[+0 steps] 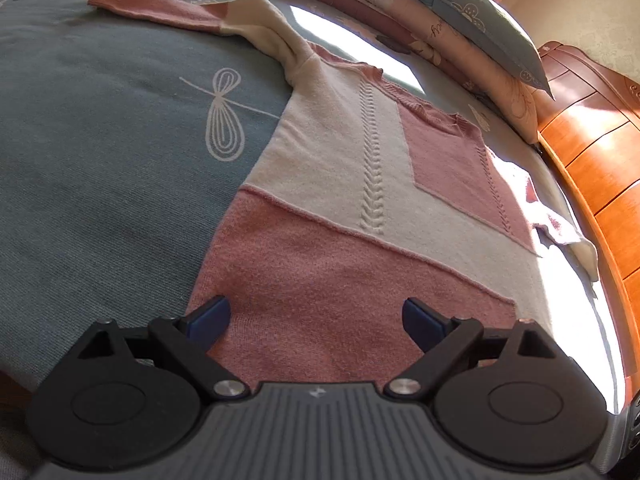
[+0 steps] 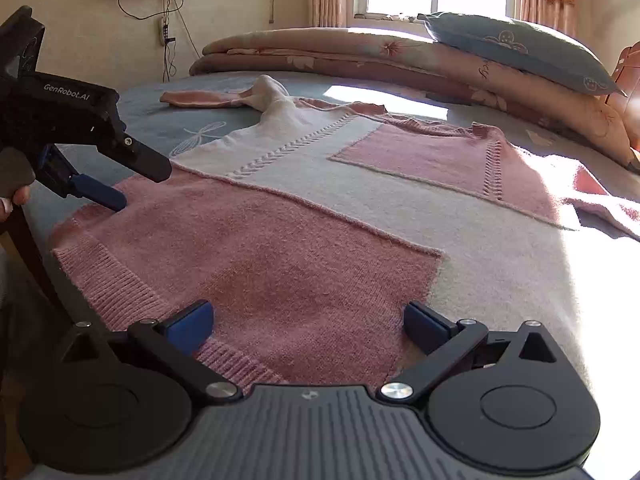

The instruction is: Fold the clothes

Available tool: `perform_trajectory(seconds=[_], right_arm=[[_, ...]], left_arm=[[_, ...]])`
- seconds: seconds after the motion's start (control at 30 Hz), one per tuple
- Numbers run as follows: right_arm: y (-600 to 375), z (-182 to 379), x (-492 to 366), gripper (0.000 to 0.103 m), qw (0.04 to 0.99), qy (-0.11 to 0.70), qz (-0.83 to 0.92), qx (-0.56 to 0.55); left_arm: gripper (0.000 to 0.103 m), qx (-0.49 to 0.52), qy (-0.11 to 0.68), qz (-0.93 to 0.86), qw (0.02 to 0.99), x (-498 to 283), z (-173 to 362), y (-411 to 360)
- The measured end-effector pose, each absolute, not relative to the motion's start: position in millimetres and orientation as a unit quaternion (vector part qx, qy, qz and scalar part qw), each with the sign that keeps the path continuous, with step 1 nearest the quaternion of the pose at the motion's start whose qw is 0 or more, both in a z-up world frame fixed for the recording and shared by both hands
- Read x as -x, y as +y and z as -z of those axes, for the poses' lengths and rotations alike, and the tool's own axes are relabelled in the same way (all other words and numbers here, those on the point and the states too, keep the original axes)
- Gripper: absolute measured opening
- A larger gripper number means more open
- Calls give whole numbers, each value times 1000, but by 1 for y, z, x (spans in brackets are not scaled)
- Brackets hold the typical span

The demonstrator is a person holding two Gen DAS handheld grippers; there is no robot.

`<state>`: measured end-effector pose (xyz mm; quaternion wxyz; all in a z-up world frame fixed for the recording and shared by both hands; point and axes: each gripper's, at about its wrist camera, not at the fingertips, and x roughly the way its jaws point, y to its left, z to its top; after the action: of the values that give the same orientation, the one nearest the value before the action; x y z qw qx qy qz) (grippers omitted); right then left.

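Clearly "GenRobot.AI" on the left gripper [image 2: 120, 184], both grippers' jaws spread over the sweater [image 2: 304, 208].

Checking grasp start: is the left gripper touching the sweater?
Touching. In the right wrist view, the left gripper has its lower blue fingertip pressed onto the sweater.

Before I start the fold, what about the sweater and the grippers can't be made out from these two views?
- Sweater right sleeve: both views, end lost in sun glare and past the picture edge.
- Hem middle: right wrist view, hidden under the right gripper.
- Left gripper fingertip: sweater contact unclear.
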<state>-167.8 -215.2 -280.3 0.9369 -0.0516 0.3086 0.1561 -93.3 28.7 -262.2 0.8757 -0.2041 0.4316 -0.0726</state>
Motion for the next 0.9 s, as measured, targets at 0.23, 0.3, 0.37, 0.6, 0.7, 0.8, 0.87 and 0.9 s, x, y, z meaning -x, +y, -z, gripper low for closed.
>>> perform_trajectory(seconds=[0.23,0.3,0.37,0.6,0.7,0.8,0.87,0.9], right_arm=[[-220,279,170,103,938,309,-152,42],[-222,278,170,103,938,309,-150,40],[-225,278,171,103,939,310,-148,36],[-231,278,172,103,940,310,-143,22],[-229,278,172,103,940,310,-142,28],[-230,278,173,103,940,310,-143,31],[-231,278,173,103,939,310,-144,30],[-231,278,174,103,939,310,-144,29]], left_arm=[[93,243,427,104,865,111,259,33],[93,237,435,88,864,115,264,32],[92,218,432,43,874,119,266,33],[93,249,413,89,872,129,251,20],[93,245,423,105,866,127,258,6],[92,250,435,76,862,129,270,7],[92,269,429,58,860,132,268,15],[92,274,425,53,861,132,264,18]])
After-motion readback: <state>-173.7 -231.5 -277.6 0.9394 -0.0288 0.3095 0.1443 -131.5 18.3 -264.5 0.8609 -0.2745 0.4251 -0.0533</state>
